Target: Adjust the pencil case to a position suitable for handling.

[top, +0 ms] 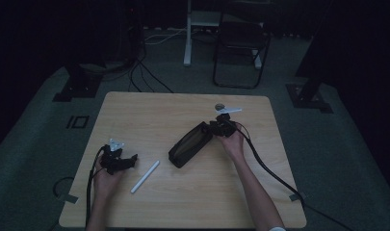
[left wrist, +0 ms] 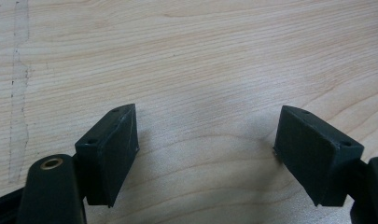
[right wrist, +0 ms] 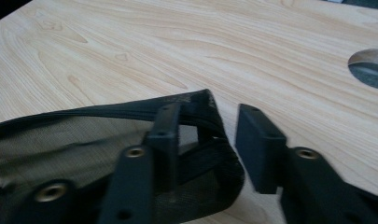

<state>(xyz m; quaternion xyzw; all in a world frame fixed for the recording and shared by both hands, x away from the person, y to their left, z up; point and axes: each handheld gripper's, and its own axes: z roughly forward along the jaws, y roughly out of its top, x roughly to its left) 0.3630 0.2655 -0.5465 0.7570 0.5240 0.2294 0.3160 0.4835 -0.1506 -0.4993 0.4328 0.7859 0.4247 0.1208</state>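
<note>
So you've got the wooden table (top: pixel 183 108) taking up most of the high view, with a dark folding chair (top: pixel 240 43) parked on the floor behind its far edge.

Biggest thing on the table is the black pouch (top: pixel 190 144). It lies right of the middle, slanted, with its near end toward you and its far end up by your right hand. Its mouth looks open at that far end, and you can see the mesh inside in the right gripper view.

Your right gripper (right wrist: pixel 210 116) is on that far end. One jaw sits inside the mouth, the other outside, and the rim is nipped between them. The jaws are narrow, closed down on the fabric. How hard the outer pad presses I can't really tell, since a thin sliver of table shows near its tip.

Your left gripper (top: pixel 130 160) is down at the near left, well apart from the pouch. Its jaws stand wide with just bare wood between them, holding nothing.

The white stick (top: pixel 145 176) lies flat between the left gripper and the pouch's near end, touching neither.

Smallest bit: a round hole (right wrist: pixel 371 67) in the tabletop just past the right gripper.
</note>
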